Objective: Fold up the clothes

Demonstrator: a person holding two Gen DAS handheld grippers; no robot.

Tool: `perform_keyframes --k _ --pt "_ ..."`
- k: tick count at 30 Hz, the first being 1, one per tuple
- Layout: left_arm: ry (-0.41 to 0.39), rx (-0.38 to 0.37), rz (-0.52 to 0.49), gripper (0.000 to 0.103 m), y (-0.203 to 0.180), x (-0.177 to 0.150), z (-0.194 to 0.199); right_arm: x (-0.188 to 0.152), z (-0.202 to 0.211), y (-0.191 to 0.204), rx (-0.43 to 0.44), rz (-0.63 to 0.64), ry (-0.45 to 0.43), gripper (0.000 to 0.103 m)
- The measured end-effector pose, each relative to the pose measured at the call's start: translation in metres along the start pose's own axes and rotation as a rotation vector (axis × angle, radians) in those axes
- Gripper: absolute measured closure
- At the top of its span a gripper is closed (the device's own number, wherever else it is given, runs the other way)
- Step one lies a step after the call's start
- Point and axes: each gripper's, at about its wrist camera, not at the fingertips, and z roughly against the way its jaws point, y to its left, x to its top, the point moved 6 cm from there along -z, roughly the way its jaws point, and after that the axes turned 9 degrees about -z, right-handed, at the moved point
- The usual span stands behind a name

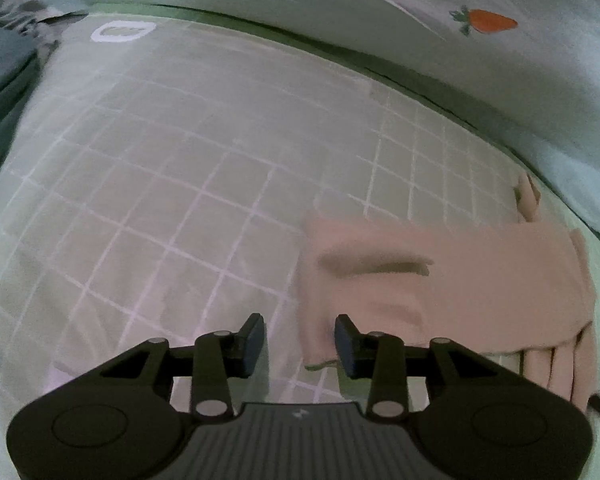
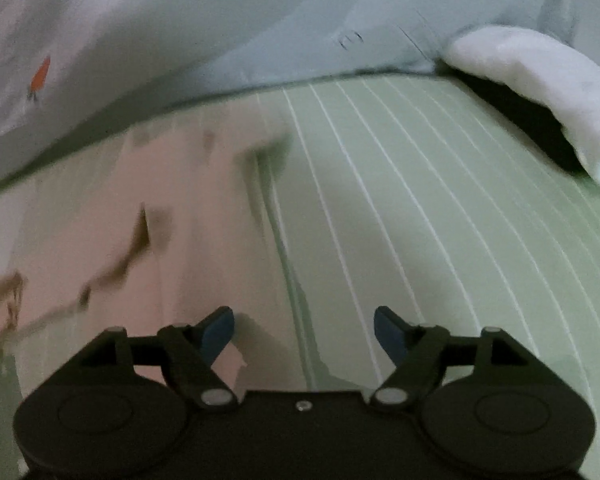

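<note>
a pink garment (image 1: 452, 276) lies flat on a pale green sheet (image 1: 172, 184) printed with a white grid. in the left wrist view the garment fills the lower right, folded into a rough rectangle with a soft crease across its middle and a small flap sticking up at its far right edge. its near left corner sits just past the tips of the left gripper (image 1: 300, 344).

the left gripper's jaws stand partly apart. the sheet shows through the gap between them, and the right fingertip overlaps the garment's corner, but nothing is pinched; the tool is released.

in the right wrist view, blurred, the garment (image 2: 112, 224) spreads over the left half, its right edge running down toward the right gripper (image 2: 304, 330). that gripper's jaws are spread wide and released, with the garment's edge and bare sheet showing in the gap.

beyond the sheet rises a pale blue quilt (image 1: 500, 68) with an orange carrot (image 1: 492, 21) print. a white pillow (image 2: 540, 80) rests at the far right.
</note>
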Motion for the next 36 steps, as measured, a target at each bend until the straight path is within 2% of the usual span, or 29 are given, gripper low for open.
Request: perform_keyframes --k 10,16,20,22,29,36 --pt "0.002 -0.048 -0.139 0.061 -0.004 -0.004 0.001 -0.090 0.046 -0.002 -0.129 -0.072 -0.009 0.021" --pt "-0.002 -0.064 -0.224 0.060 -0.008 -0.004 0.001 -0.123 0.075 0.010 -0.178 -0.078 -0.041 0.019" --pt "-0.006 -0.059 -0.265 0.062 -0.012 -0.002 -0.001 -0.132 0.081 0.019 -0.170 -0.066 -0.021 0.012" --pt "-0.004 -0.077 -0.269 0.093 -0.014 -0.001 0.000 -0.134 0.082 0.021 -0.181 -0.068 -0.013 0.012" --pt "-0.035 -0.167 -0.312 0.097 -0.034 0.006 0.019 -0.122 0.083 0.021 -0.209 -0.072 -0.042 0.012" --pt "-0.117 -0.293 -0.320 0.097 -0.072 0.003 0.065 -0.103 0.089 0.009 -0.183 -0.097 -0.094 0.012"
